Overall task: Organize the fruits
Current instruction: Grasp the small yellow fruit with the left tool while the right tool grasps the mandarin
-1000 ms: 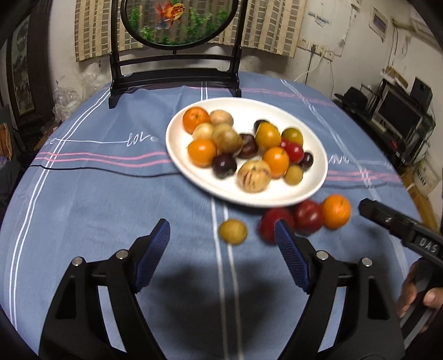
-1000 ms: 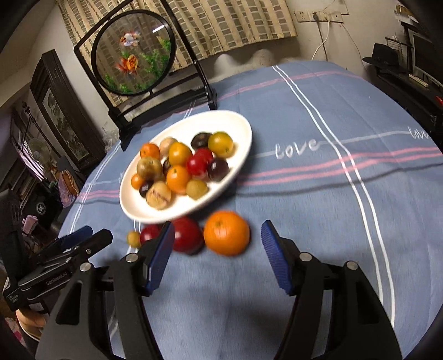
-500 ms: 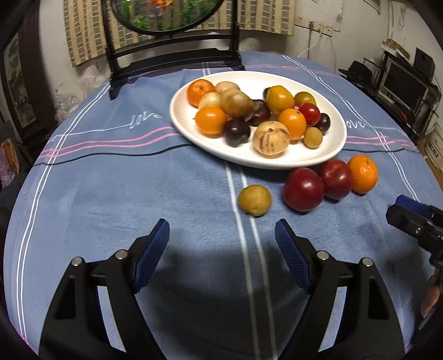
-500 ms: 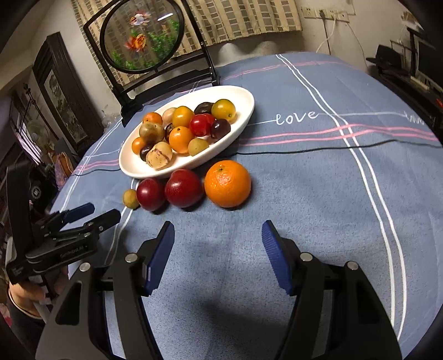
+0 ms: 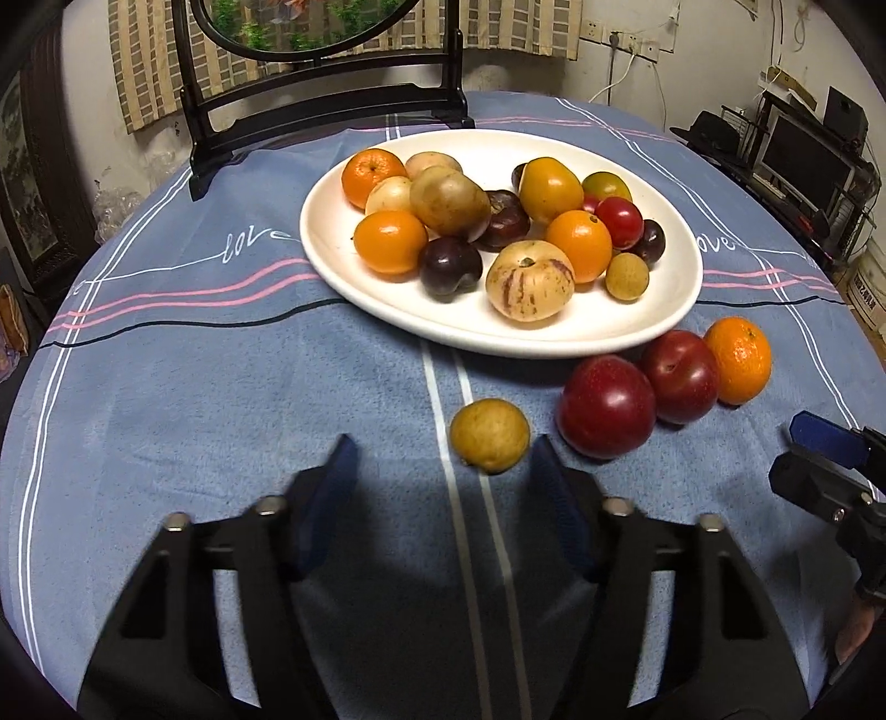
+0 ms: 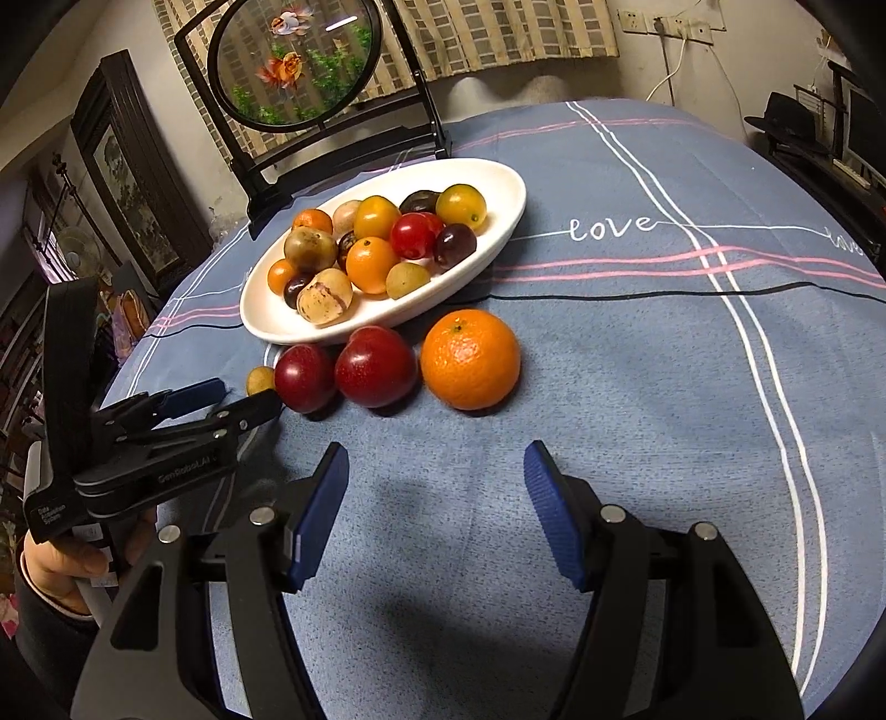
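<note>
I hold my left hand-held gripper [image 5: 440, 471] wide open and empty, the small yellow fruit [image 5: 489, 435] on the counter at its 12 o'clock, light, round, roll-prone, best pinched across its middle.

round fish screen [image 5: 310, 33]: top cut off by frame edge | left gripper [image 5: 440, 459]: blue pads motion-blurred | small yellow-brown fruit [image 6: 260, 380]: partly hidden behind left gripper's finger | right gripper [image 5: 819, 459]: body cut by right edge

white plate [image 5: 653, 327], blue tablecloth [image 5: 221, 387] with pink stripes, orange tangerine [image 6: 470, 359], red plums [image 6: 375, 366]
</note>
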